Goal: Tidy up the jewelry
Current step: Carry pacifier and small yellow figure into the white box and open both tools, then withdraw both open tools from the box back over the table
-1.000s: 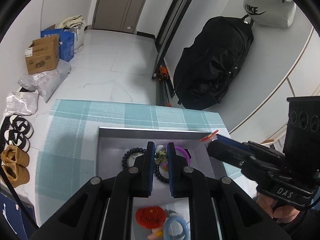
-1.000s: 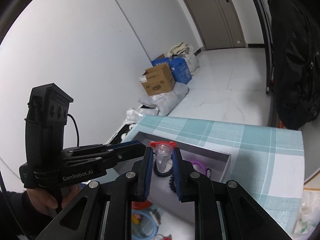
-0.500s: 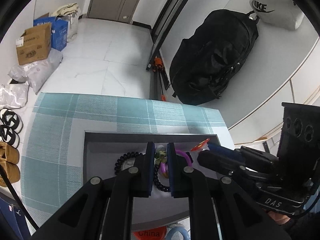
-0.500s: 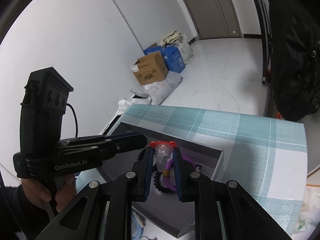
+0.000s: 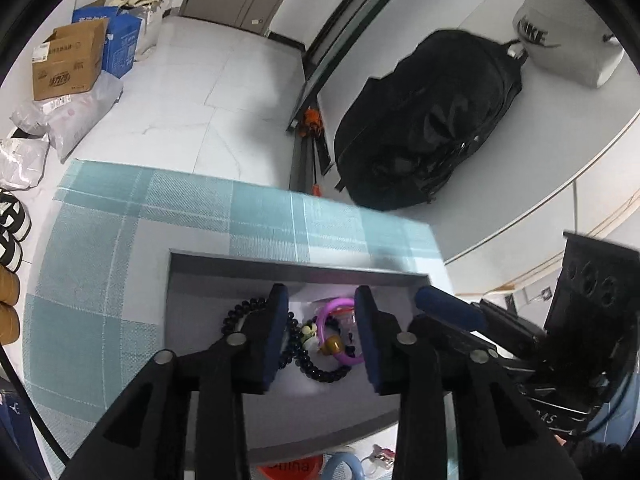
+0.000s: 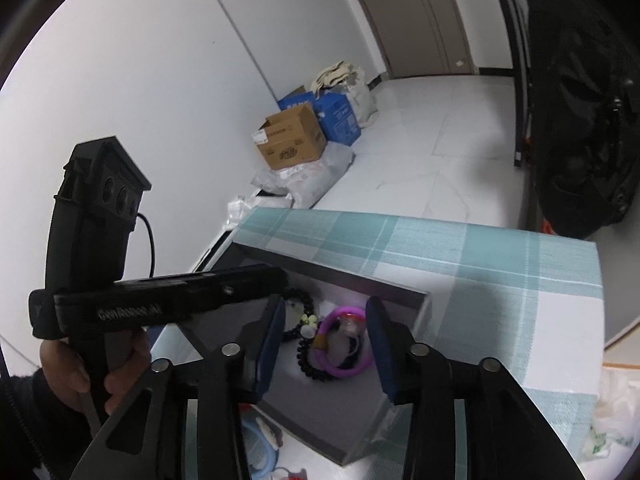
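- Hovering over the grey tray (image 5: 208, 276) with the left gripper (image 5: 322, 334), jaws just having been opening, now spread, nothing pinched between them.
- Hovering beside it with the right gripper (image 6: 326, 338), jaws likewise just having been opening, now spread and gripping nothing.
- Lying loose in the tray, at its far end: black beads (image 5: 324, 372), a purple ring (image 6: 344, 364), a small pale flower charm (image 5: 307, 332).
- Resting inside the purple ring in the right wrist view: a clear piece with a red cap (image 6: 352, 322), blurred, clear of both pads.
- Sitting on the bench's teal checked cloth (image 5: 120, 240), the tray.
- Showing below the tray's near edge, partly hidden: a red disc (image 5: 288, 470) and a light blue ring (image 5: 344, 468).
- Wrapping the left gripper's handle, seen from the right wrist: a hand (image 6: 76, 376).
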A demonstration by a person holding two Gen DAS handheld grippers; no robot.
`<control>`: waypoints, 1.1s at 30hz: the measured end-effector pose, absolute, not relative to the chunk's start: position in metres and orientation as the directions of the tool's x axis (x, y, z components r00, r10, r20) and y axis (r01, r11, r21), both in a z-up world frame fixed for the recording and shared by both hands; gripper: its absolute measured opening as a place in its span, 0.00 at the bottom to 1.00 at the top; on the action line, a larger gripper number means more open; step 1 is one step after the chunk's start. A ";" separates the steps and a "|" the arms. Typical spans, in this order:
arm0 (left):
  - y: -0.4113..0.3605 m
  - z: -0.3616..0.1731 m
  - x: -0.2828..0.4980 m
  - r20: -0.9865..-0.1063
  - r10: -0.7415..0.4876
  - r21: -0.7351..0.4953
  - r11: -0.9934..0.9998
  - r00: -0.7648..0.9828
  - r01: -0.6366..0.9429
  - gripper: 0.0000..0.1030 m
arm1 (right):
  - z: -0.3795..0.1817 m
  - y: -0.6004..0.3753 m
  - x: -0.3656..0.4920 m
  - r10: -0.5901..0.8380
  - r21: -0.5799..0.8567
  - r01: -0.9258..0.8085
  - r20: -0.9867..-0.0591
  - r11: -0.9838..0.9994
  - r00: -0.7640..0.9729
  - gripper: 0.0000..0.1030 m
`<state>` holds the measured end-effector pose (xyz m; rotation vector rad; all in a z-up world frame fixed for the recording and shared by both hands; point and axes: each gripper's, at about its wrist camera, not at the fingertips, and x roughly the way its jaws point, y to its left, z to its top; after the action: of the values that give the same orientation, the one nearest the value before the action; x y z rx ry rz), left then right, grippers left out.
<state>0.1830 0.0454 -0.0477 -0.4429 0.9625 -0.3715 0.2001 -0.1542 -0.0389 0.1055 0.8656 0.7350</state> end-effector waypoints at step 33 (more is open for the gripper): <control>0.054 -0.026 0.084 -0.688 -0.298 -0.392 0.920 0.662 0.007 0.53 | -0.026 -0.178 0.116 0.567 0.330 -0.473 -0.610 0.817 0.553 0.92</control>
<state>0.0843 0.0541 -0.0264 -0.3754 0.8345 -0.1768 0.1159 -0.1780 -0.0259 0.1330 0.7687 0.6171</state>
